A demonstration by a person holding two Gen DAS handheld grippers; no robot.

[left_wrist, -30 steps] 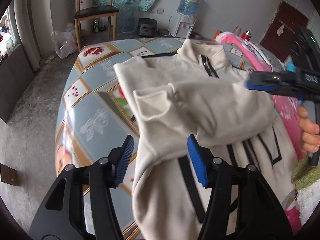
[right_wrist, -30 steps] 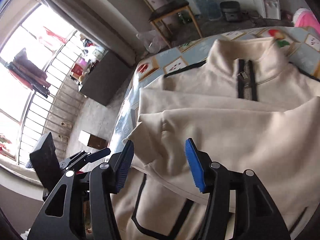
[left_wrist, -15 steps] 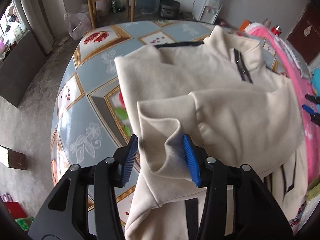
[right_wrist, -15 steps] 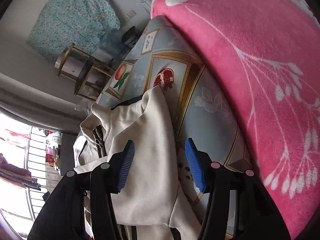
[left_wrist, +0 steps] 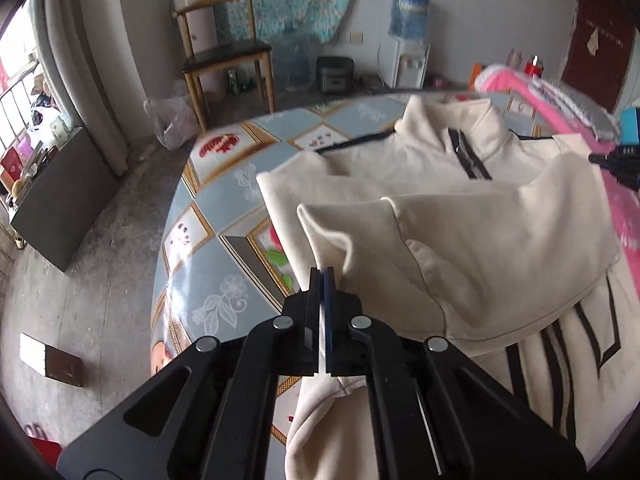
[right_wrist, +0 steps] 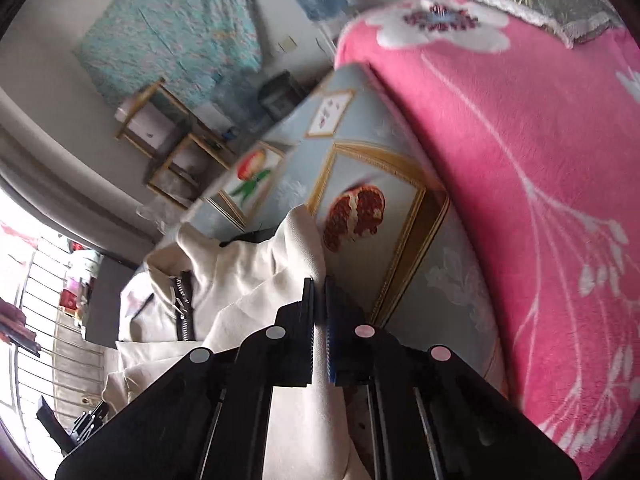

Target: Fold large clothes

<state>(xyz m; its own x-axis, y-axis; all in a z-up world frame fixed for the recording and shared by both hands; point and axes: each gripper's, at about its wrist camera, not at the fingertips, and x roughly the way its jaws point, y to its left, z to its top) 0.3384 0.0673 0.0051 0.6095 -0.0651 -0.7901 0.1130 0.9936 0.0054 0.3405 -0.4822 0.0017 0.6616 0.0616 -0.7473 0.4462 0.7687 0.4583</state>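
Observation:
A cream zip-neck jacket [left_wrist: 472, 216] with black trim lies spread over a table covered in a blue patterned cloth [left_wrist: 224, 184]. One sleeve is folded across its chest. My left gripper [left_wrist: 322, 276] is shut on the cuff end of that folded sleeve, at the jacket's left edge. My right gripper [right_wrist: 319, 284] is shut on a fold of the same jacket [right_wrist: 248, 276] at its right edge, beside the pomegranate print on the cloth [right_wrist: 404, 248]. The tip of the right gripper [left_wrist: 616, 160] shows at the far right of the left wrist view.
A pink flowered blanket [right_wrist: 528, 168] lies along the jacket's right side. Beyond the table stand a wooden chair [left_wrist: 224, 52], a water dispenser [left_wrist: 408, 52] and a rice cooker [left_wrist: 335, 76] on the concrete floor. A dark cabinet [left_wrist: 60, 200] stands by the window at left.
Both grippers closed from open onto the jacket, the left on the sleeve cuff, the right on the right edge. The right gripper swung from above the chest over to the right side.

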